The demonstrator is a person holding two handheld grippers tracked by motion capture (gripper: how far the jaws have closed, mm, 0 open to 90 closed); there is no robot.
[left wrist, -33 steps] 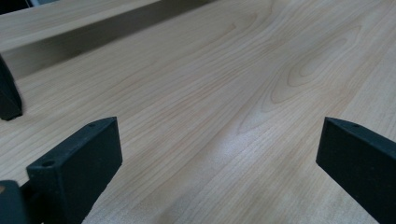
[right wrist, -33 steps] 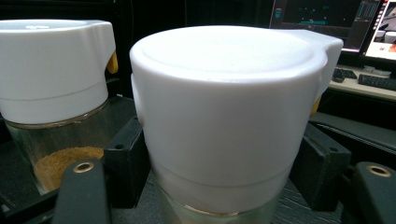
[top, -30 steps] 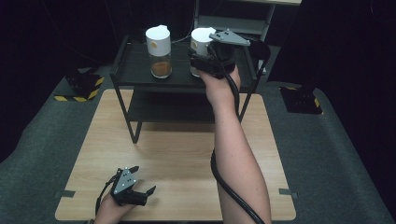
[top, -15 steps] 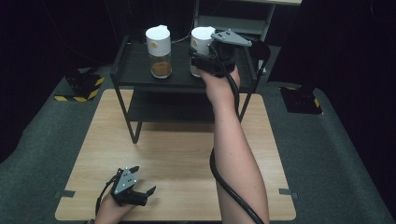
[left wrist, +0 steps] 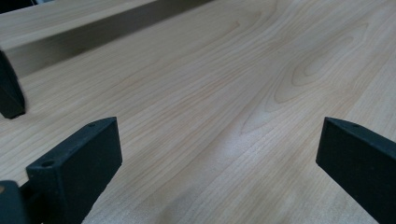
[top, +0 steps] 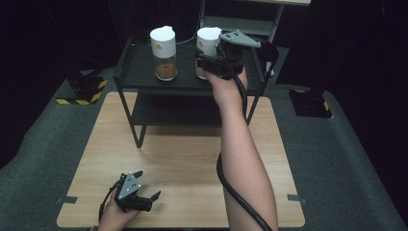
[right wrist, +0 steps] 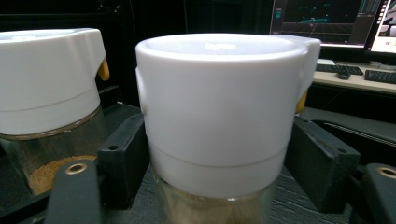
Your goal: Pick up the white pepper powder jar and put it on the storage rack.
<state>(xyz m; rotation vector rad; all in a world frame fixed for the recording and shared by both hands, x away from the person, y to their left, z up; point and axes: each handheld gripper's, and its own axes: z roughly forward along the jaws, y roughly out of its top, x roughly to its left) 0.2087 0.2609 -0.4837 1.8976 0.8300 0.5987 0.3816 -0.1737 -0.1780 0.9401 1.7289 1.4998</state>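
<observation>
Right gripper [top: 208, 61] at the right-hand jar [top: 208, 48] on the black shelf [top: 144, 79], jaws just eased apart

The jar stands upright, long axis vertical, white cap on top, with the jaws flanking it just under the cap; they have just been opening, and a thin gap shows at each side in the right gripper view. A second jar [top: 164, 53] stands upright just to its left, near but apart, so little room there; the shelf's right part is bare. The left gripper [top: 144, 199] rests released on the wooden surface [top: 192, 159] near its front edge, well apart
</observation>
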